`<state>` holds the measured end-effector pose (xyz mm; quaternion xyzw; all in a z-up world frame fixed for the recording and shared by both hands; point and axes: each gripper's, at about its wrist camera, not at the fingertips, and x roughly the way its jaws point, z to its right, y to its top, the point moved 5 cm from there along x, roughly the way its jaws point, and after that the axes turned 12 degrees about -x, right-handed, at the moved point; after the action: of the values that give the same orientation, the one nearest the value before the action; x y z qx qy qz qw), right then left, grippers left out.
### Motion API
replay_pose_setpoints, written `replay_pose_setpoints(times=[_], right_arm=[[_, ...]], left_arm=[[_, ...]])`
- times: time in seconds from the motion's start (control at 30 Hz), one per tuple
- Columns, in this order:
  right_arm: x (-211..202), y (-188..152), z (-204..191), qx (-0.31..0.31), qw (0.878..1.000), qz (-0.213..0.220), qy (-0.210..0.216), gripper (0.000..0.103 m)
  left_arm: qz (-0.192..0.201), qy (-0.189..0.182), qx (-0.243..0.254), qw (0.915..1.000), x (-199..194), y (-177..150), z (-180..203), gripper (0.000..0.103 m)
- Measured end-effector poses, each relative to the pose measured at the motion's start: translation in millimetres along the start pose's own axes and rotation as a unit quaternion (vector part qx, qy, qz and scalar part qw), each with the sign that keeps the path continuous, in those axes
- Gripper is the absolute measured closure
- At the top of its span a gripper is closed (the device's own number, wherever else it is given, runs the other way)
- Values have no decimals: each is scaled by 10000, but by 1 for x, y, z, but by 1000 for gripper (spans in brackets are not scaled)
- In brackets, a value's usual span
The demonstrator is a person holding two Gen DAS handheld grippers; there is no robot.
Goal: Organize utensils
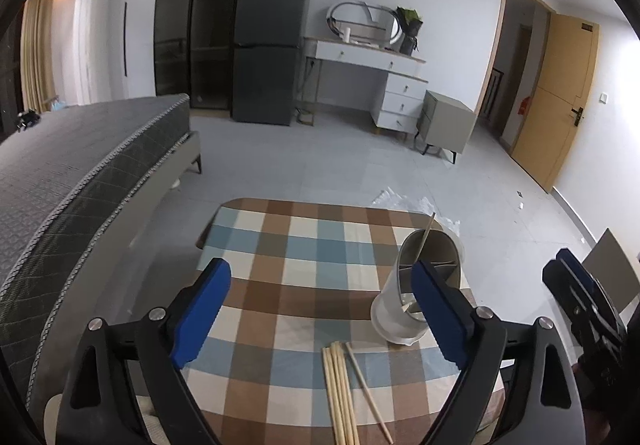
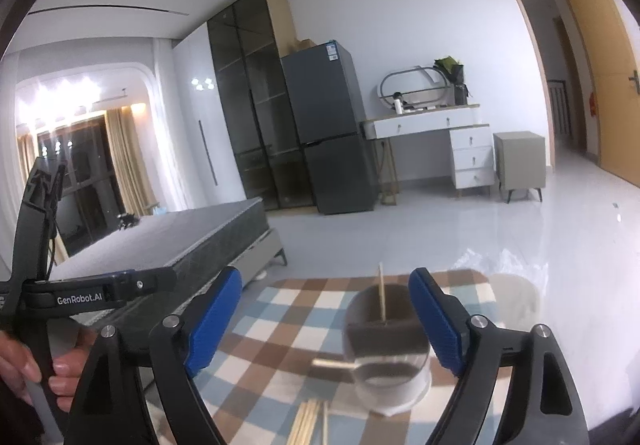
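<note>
L gripper (image 1: 322, 309) & R gripper (image 2: 326, 319) jaws apart over checked table (image 1: 304, 245); one chopstick (image 1: 424, 241) upright in holder (image 1: 420, 285), rest of chopsticks (image 1: 340, 393) lying beside.

Pale bare-wood chopsticks (image 1: 340, 393) lie on matt checked cloth (image 1: 304, 245) beside a smooth, semi-clear plastic holder (image 1: 416, 297); floor tiles (image 2: 500, 229) shine glossy.

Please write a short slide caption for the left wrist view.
Open left gripper above loose chopsticks beside a holder containing one.

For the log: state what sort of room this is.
Probably a studio flat or bedroom: a bed, a fridge and a dressing table with a mirror share one tiled room.
</note>
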<state>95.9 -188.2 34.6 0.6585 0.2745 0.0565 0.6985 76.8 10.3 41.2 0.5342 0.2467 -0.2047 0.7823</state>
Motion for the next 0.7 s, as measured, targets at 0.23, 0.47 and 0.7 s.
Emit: replay_pose_setpoints(times=[0.23,0.47,0.7], right_arm=[[-13,-23,-11,161,9998,-84,0,12],[-12,-56,-31,-16,9992,-386,69,12],[13,-90,-39,-205,9937,-1094,165,13]], left_arm=[[191,137,82,9997,-7,-22,-9,10],[232,202,72,9995,4,-47,-20,10],[-4,492,-113,9987,38,-73,-39,10]])
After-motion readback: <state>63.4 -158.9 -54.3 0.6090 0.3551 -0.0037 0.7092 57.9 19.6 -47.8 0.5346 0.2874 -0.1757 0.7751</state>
